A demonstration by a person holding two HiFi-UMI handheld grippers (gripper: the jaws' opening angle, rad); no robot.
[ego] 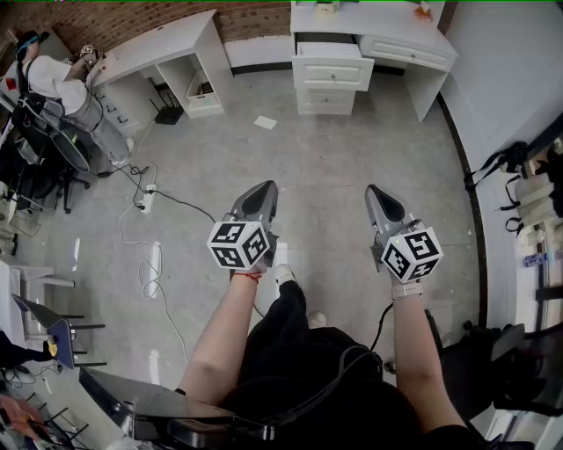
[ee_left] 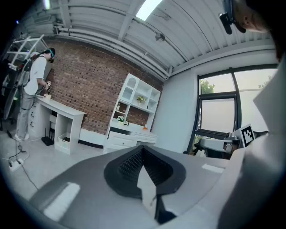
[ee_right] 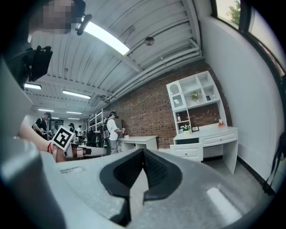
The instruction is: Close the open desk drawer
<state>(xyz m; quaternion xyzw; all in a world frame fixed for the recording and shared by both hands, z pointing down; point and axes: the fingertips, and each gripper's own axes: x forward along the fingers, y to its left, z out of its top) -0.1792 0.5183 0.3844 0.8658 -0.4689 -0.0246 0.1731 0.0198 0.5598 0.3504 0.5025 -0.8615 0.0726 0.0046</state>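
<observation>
Clearly open, the white top drawer (ego: 330, 50) juts from its desk (ego: 380, 19).

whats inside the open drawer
The drawer looks pale inside with nothing plain to see, but it is too small to be sure. Its back is hidden under the desk top.

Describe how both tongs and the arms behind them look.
Left tongs and right tongs: grey tapered shells, black ribbed pads inside. Each carries a white cube with black square markers. Arms bare, no sleeves; red band at left wrist; black cable below the right.
</observation>
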